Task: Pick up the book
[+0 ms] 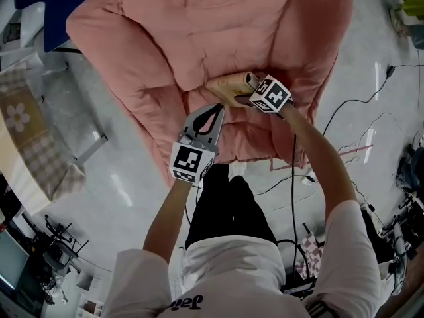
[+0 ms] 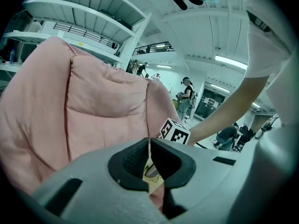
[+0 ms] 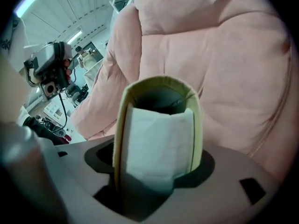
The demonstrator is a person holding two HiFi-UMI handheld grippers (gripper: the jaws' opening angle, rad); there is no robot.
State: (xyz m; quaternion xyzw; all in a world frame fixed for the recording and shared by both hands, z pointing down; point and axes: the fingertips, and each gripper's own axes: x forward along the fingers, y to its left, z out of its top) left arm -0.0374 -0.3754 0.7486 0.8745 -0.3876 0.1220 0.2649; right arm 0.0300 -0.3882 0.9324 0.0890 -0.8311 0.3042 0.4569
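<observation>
Noted book (image 1: 227, 87) curled, clamped in right gripper (image 1: 244, 96); left gripper (image 1: 217, 111) pinched narrow on its cover edge, above armchair (image 1: 199, 32).

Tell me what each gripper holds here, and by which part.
The right gripper clamps the book across its page block at one end; the left gripper appears to pinch a thin edge of its cover.

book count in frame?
1. The book is over the seat of the pink armchair, curled in the right tool, its edge pinched by the left tool. The padding could hide others.
</observation>
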